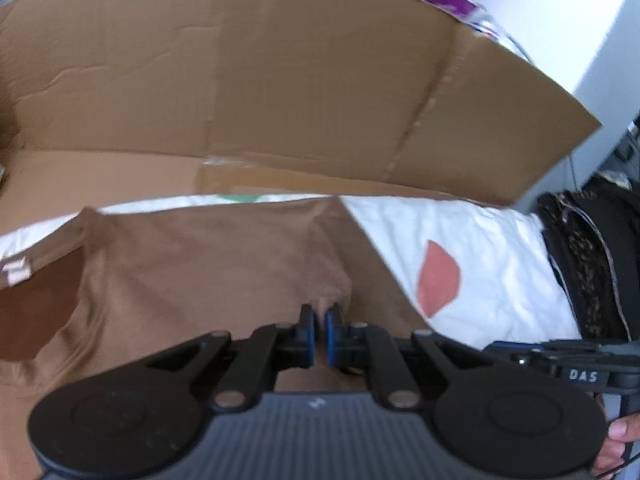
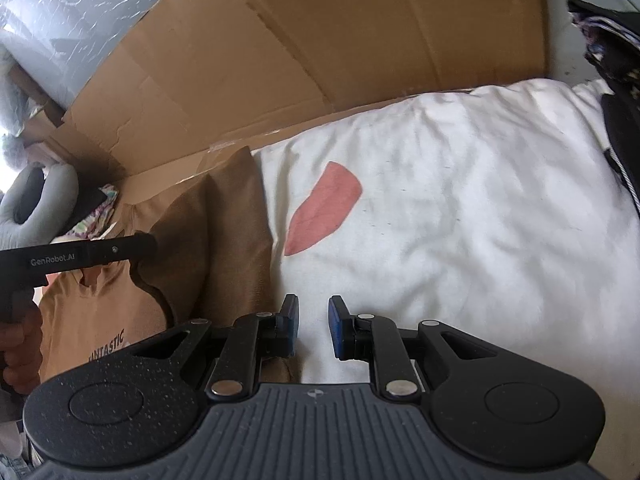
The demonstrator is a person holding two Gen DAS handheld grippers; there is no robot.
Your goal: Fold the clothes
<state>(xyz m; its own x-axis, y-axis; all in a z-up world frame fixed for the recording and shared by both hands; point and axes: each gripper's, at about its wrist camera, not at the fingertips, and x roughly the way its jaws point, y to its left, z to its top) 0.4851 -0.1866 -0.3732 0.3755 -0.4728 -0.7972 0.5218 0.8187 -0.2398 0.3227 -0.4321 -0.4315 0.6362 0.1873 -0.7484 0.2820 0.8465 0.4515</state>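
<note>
With our left gripper (image 1: 320, 316) fingers clamped on the brown T-shirt (image 1: 200, 264) lying on the white bedding (image 2: 460, 208), we carry the fold over evenly while our right gripper (image 2: 313, 320), fingers slightly apart and empty, waits.

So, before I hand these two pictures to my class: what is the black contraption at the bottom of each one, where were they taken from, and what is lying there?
Each black contraption is a hand-held two-fingered tool; a person holds one in each hand, and a camera on each looks along its fingers. One picture comes from the left tool, the other from the right tool. A brown T-shirt lies on a white cover with a pink patch; cardboard stands behind. The left tool is shut on a pinch of the T-shirt. The right tool's blue-padded fingers stand slightly apart and seem to hold nothing.
</note>
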